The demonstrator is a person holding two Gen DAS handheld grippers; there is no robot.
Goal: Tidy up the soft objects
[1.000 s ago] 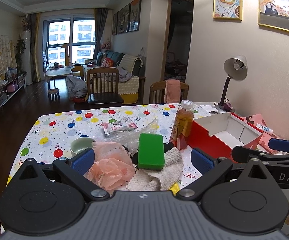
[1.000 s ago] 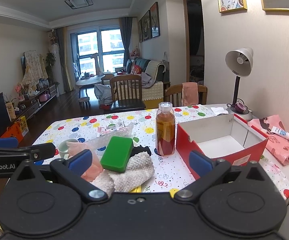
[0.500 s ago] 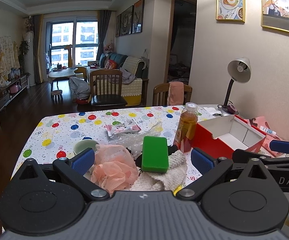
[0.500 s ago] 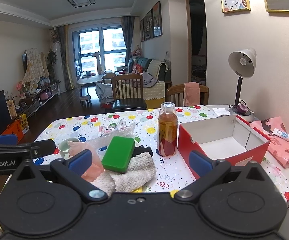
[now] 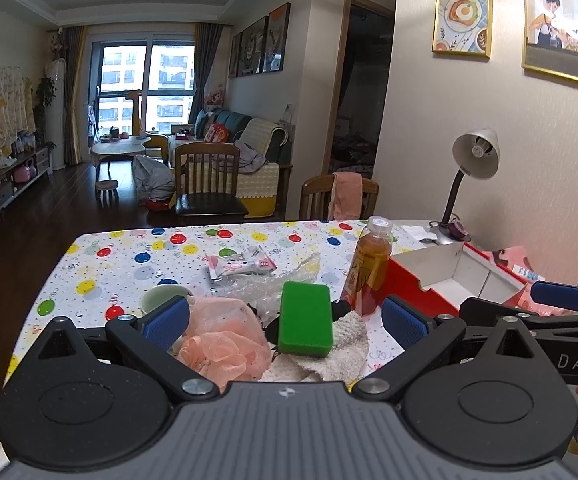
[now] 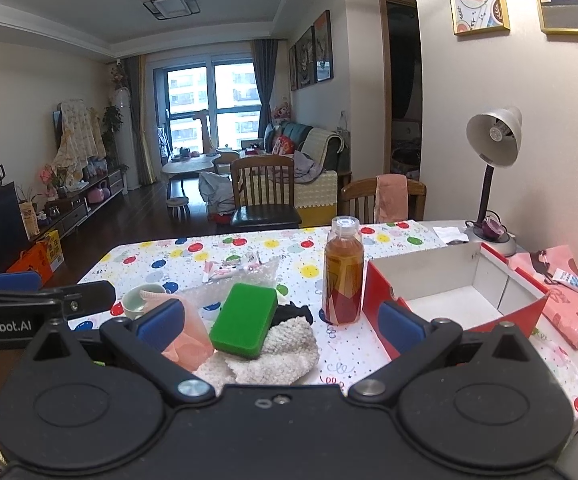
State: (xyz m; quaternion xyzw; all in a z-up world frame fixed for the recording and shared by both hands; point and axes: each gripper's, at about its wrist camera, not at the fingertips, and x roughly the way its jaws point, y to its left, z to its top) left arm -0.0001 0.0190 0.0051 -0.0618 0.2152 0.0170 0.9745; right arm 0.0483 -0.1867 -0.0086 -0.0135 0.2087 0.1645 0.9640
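Lying before hand-held gripper: green sponge

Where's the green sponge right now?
In both wrist views the green sponge lies atop the white towel, between the pink mesh pouf and the bottle.

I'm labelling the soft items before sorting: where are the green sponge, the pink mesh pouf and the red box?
green sponge (image 5: 306, 322), left wrist view, top face.
pink mesh pouf (image 5: 225, 350), left wrist view, bunched middle.
red box (image 6: 449, 307), right wrist view, white inner floor.
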